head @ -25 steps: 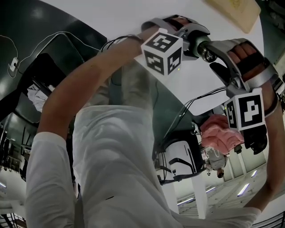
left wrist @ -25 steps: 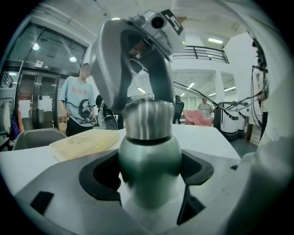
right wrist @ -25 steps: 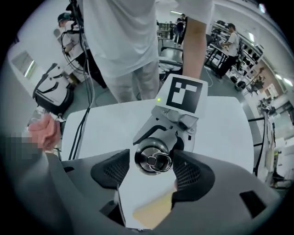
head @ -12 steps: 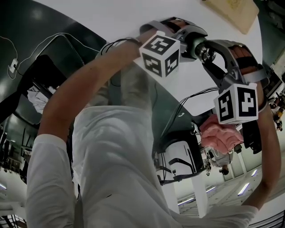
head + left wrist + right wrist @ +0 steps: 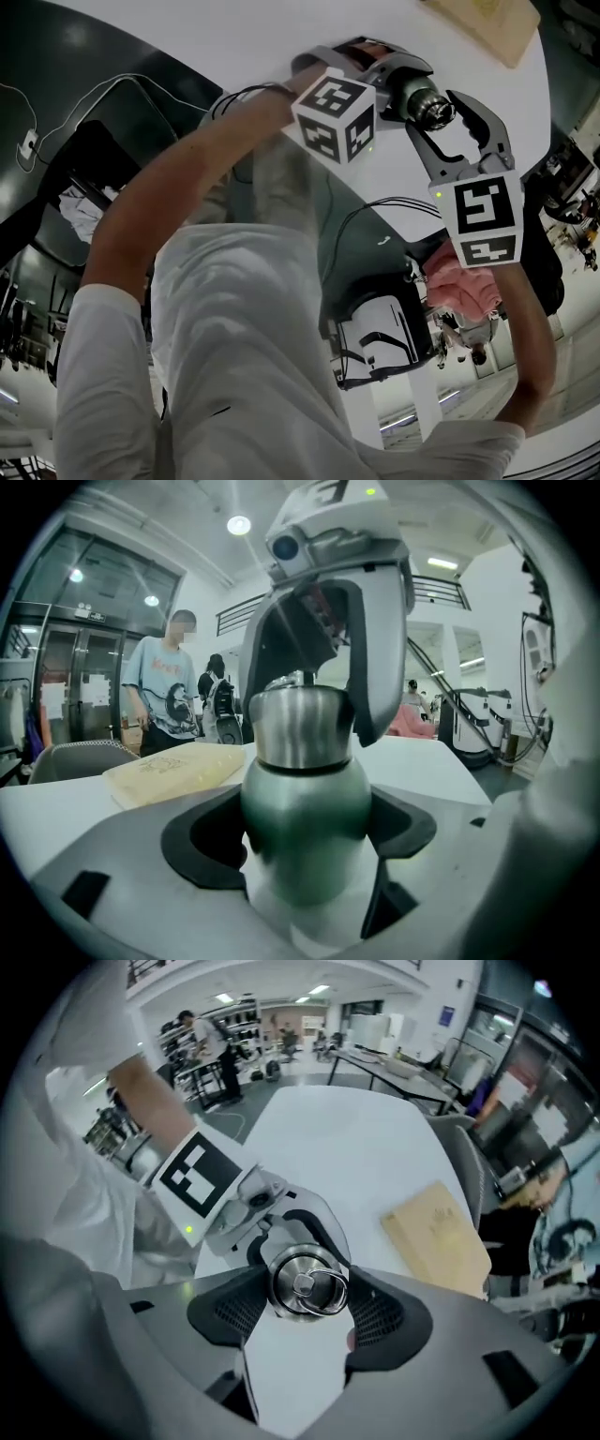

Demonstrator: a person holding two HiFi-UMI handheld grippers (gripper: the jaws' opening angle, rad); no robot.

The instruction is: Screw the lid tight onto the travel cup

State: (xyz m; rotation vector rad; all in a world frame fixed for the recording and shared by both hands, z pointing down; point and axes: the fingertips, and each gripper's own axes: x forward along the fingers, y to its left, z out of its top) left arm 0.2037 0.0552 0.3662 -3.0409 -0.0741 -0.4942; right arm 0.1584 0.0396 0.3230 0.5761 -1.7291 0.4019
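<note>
My left gripper (image 5: 300, 850): fingers clamped round steel travel cup (image 5: 305, 803) body, over white surface (image 5: 366, 1147). Lid (image 5: 302, 1283) sits on cup top. My right gripper (image 5: 305, 1305): fingers closed on lid rim. Wooden board (image 5: 439, 1237) lies right.

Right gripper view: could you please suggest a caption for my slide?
Right tongs clamp the ringed lid end-on while left tongs hold the cup over a white table.
</note>
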